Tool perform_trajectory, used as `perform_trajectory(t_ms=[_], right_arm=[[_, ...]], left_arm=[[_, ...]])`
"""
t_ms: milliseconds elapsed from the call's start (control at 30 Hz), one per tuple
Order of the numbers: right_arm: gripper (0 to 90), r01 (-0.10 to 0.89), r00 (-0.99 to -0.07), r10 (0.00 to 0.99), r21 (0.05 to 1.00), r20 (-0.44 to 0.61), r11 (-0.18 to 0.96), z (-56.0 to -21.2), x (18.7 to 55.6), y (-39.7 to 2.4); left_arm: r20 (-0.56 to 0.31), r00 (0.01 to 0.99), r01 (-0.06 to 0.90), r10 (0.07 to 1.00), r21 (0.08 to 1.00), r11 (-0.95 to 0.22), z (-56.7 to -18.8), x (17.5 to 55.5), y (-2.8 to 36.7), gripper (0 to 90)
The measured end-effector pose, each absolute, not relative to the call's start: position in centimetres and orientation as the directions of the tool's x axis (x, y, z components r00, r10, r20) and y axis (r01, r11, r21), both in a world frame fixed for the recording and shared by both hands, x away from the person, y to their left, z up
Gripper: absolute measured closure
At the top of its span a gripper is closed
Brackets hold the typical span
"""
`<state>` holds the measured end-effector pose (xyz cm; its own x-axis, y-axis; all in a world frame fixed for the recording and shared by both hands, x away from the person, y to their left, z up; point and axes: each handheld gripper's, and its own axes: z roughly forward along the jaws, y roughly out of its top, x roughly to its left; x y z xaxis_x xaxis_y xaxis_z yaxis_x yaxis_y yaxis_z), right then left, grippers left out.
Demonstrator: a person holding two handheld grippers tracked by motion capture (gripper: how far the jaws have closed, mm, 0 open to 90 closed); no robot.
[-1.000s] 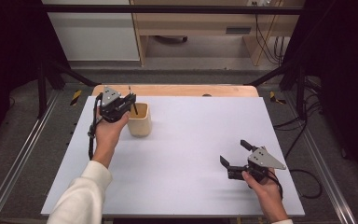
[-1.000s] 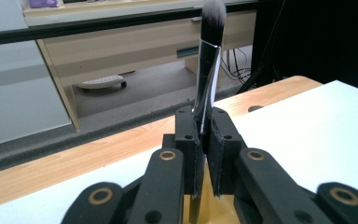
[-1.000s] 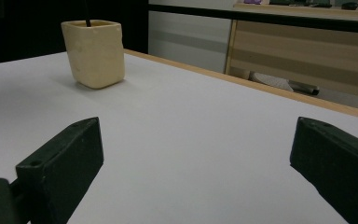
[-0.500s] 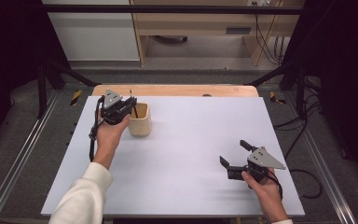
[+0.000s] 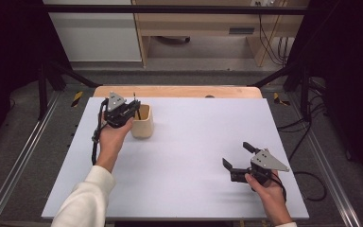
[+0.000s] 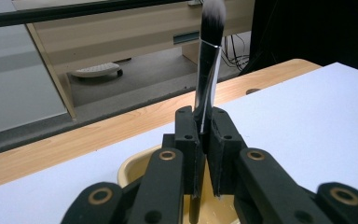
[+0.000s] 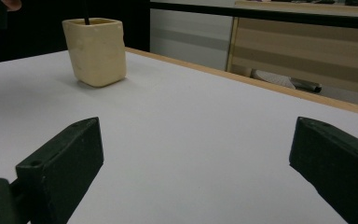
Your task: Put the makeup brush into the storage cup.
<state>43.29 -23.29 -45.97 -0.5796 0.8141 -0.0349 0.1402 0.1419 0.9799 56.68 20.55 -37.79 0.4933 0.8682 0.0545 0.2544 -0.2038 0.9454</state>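
1. The worktop (image 5: 184, 156) is pale lavender-white with a light wood far edge.
2. The cup (image 5: 142, 122) by the left gripper (image 6: 204, 154) is cream-yellow.
3. The brush (image 6: 208, 70) between its black jaws has a chrome ferrule and white-tipped dark bristles.
4. The right gripper (image 5: 238, 158) is black with a grey plate.

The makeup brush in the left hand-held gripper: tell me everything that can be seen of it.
The makeup brush stands nearly upright, bristles up. Its tuft is dark with pale tips, above a shiny metal ferrule and a thin dark handle. The left hand-held gripper is shut on it at the ferrule's lower part, jaws pressed against both sides. The handle runs down into the cream-coloured cup at the table's far left; whether its end touches the bottom is hidden.
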Motion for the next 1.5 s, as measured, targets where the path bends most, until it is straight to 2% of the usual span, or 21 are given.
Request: perform_trajectory(t_ms=[333,500,967,1500], right_arm=[[3.1,0.142,-0.581,0.813,0.979,-0.035,0.143,-46.0,43.3,-23.3],[3.1,0.141,-0.582,0.813,0.98,-0.035,0.144,-45.9,43.3,-23.2],[3.1,0.142,-0.581,0.813,0.98,-0.033,0.141,-45.9,43.2,-23.1],[3.1,0.14,-0.579,0.815,0.981,-0.03,0.135,-45.8,43.2,-23.2]], left_arm=[[0.046,0.491,0.256,0.87,0.947,-0.195,-38.0,56.5,20.7,83.1],[0.045,0.489,0.241,0.871,0.953,-0.185,-37.7,56.2,20.8,75.1],[0.061,0.502,0.177,0.863,0.969,-0.171,-35.5,55.2,20.7,72.6],[0.053,0.505,0.175,0.861,0.971,-0.162,-35.2,54.7,20.6,69.6]])
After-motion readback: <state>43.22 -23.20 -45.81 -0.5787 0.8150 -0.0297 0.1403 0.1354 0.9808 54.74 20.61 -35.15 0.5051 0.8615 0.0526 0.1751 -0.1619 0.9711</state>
